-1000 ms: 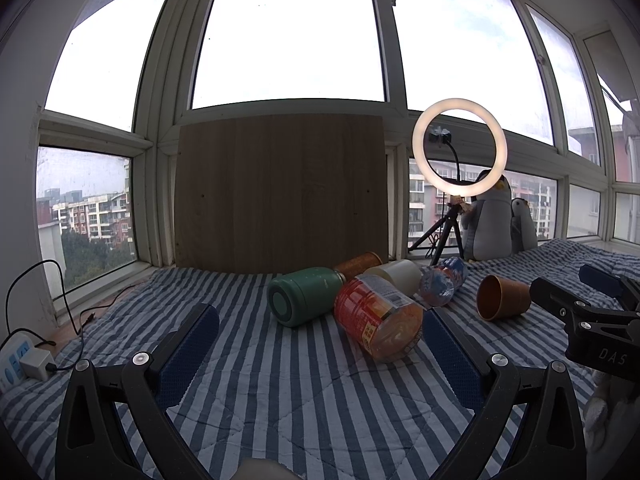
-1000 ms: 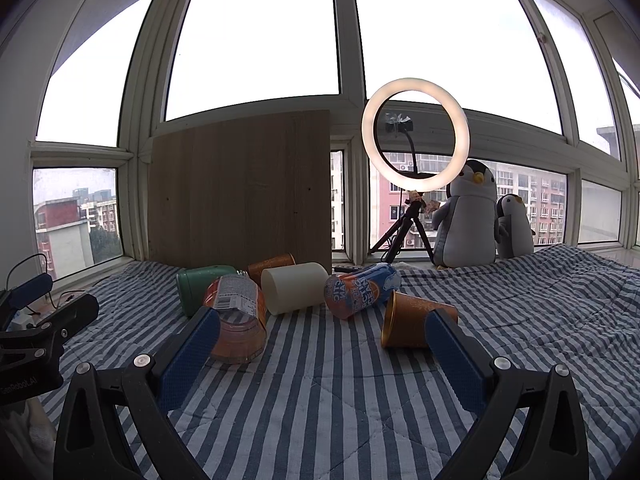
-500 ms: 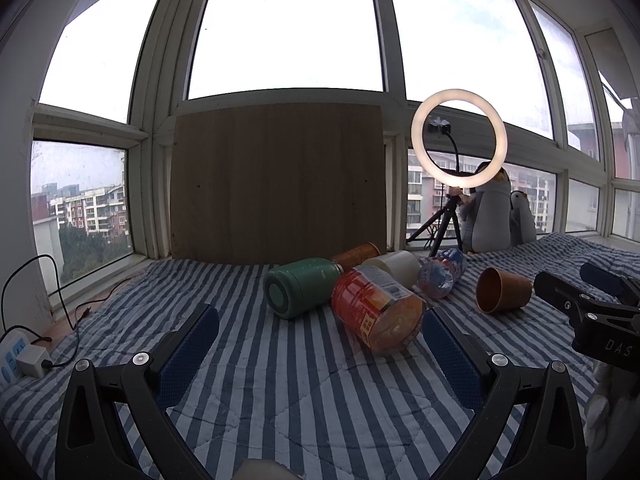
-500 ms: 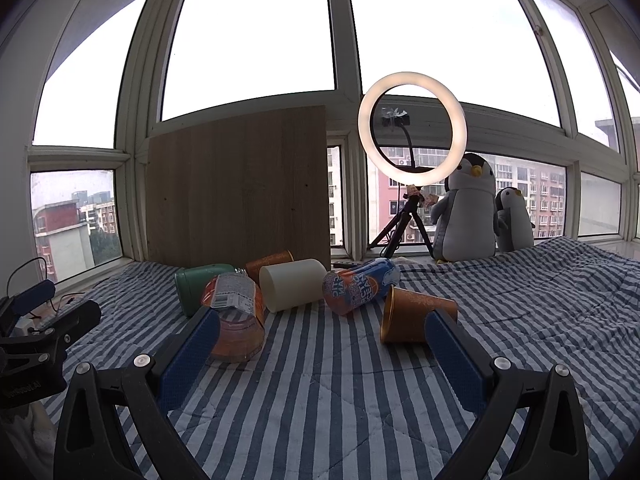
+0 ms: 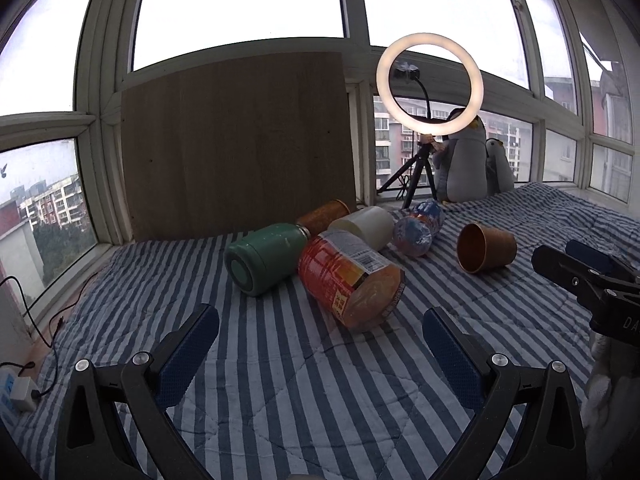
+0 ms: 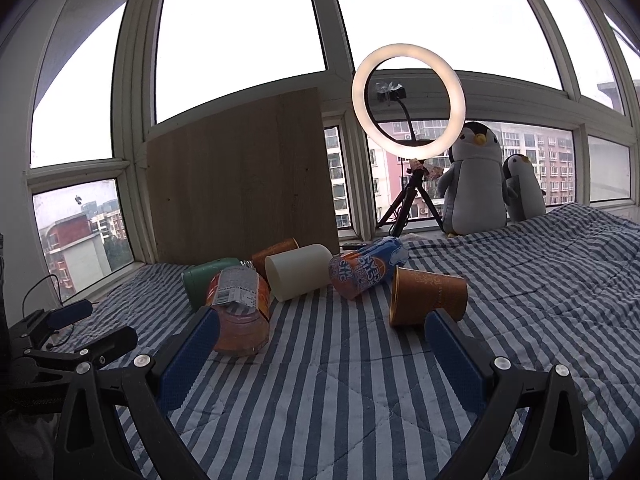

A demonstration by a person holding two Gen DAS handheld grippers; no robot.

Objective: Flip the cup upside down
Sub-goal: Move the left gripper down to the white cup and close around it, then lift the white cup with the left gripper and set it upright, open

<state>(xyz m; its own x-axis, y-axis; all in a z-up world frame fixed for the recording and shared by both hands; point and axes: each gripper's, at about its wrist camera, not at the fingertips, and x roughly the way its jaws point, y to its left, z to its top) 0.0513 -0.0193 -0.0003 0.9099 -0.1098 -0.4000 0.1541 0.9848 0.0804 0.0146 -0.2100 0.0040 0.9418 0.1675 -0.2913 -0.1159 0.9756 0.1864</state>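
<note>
Home sunroom, striped bedspread (image 6: 520, 280), bay windows (image 6: 240, 20), plush penguins (image 6: 476, 184)

We see striped quilt (image 6: 360, 392) carrying brown cup (image 6: 428, 298), cream cup (image 6: 298, 272), green flask (image 5: 264, 258), orange bottle (image 5: 350, 284), all lying sideways.

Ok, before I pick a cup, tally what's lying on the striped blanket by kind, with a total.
Paper cups: 2, the brown cup nearest the right gripper and the brown cup by the board
White cup: 1
Green flask: 1
Plastic bottles: 2, the orange-labelled bottle and the blue-labelled bottle
Total: 6, all on their sides.
</note>
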